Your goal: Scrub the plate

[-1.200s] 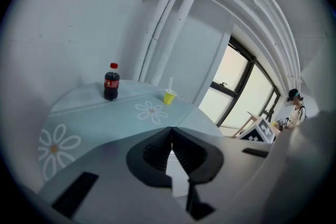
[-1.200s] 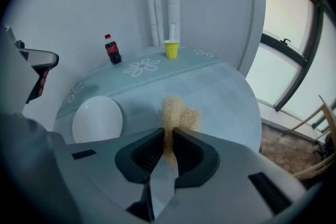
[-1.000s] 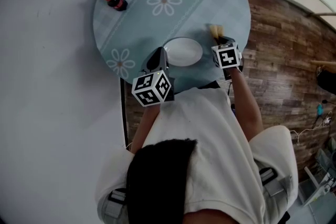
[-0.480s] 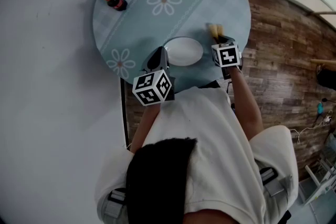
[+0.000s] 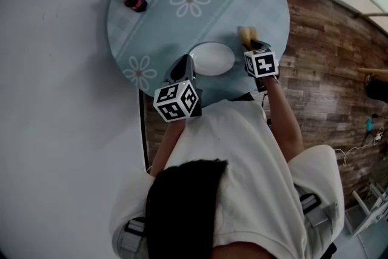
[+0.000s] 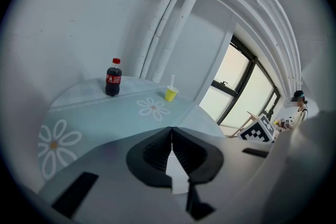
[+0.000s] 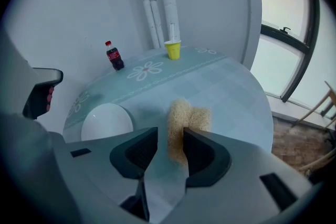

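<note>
Right tongs [image 7: 169,136] newly wider astride sponge [image 7: 197,115]

The person wears a white short-sleeved shirt [image 5: 242,148], loose at the shoulders, and has dark hair [image 5: 182,203]. Grey straps [image 5: 129,232] with darker fittings show at both shoulders. The left gripper [image 6: 171,132] has a smooth pale grey body with black rectangular slots set into it, and its jaws are lined with black ribbed pads that narrow toward the tips. The right gripper [image 7: 169,138] is built alike: grey shell, black slots, dark curved pads. Each carries a white cube printed with black square markers. The left cube [image 5: 176,101] shows several faces in the head view, the right cube [image 5: 262,63] mostly one.
</note>
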Demonstrator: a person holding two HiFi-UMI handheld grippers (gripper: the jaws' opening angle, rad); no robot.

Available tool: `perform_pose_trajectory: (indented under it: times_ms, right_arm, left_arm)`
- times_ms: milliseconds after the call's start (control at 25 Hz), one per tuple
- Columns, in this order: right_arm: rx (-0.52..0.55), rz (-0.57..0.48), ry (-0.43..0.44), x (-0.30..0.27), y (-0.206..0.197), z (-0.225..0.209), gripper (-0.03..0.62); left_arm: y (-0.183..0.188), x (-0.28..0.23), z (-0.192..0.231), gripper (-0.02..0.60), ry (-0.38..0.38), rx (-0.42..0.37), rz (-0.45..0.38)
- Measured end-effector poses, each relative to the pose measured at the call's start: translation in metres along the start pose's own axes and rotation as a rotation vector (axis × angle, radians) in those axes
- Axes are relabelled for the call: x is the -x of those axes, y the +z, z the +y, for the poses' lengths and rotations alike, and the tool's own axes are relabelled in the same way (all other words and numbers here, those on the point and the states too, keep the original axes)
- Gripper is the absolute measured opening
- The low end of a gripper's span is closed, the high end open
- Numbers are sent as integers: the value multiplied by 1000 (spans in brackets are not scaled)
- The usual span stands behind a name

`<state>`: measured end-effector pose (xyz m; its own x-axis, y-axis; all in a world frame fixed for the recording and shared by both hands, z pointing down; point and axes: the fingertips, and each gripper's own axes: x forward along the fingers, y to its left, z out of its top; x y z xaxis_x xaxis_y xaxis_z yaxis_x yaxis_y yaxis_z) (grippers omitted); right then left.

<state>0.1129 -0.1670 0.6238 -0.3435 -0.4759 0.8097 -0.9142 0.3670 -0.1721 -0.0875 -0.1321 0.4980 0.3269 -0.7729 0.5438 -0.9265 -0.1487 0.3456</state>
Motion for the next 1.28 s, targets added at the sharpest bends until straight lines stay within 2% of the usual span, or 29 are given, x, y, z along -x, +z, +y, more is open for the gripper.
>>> perform_pose_trajectory:
  times_ms: [320, 520, 960, 1280]
  right_arm:
    - [-64, -88, 76, 9, 13, 12, 174]
    - [-56, -108, 77, 17, 17, 16, 189]
    - [-146, -240, 97, 53, 40, 20, 209]
    - [-136, -314, 81, 78, 55, 26, 215]
  left_arm:
    - [-1, 0, 2, 11, -9, 1, 0]
    - [-2, 2, 1, 11, -20, -1, -1]
    - [3, 8, 2, 11, -48, 1, -20]
    - [8, 14, 0, 11, -64, -5, -39]
